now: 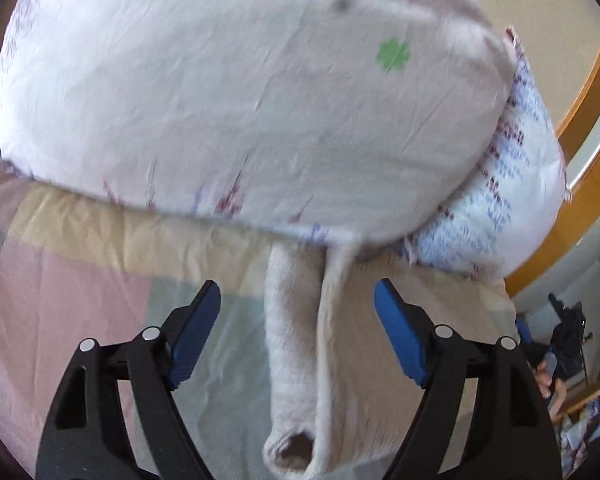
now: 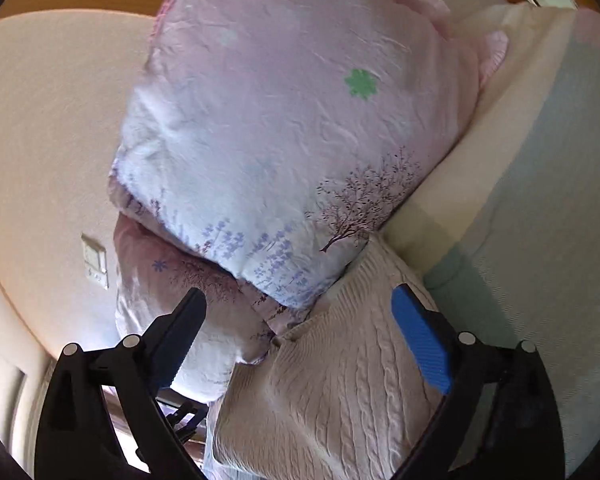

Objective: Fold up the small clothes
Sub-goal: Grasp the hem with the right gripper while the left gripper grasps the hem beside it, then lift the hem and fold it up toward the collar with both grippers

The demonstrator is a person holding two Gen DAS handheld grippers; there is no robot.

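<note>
1. While both jaws stand apart, the left hand-held gripper (image 1: pixel 298 320) is released astride a sweater (image 1: pixel 300 360) sleeve.
2. Right hand-held gripper (image 2: pixel 300 340), released, straddles the sweater (image 2: pixel 340 380).
3. Sweater lies on the bed (image 1: pixel 80 300), against a pillow (image 1: pixel 220 100).

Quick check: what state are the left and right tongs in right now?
Left tongs: open, a sweater sleeve lies between them, ungripped.
Right tongs: open, over the knit sweater, holding nothing.

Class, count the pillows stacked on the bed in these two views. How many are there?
2. The upper pillow, with a green clover, lies on the lower pillow, which peeks out beneath it by the wall. Others may be hidden behind them.
</note>
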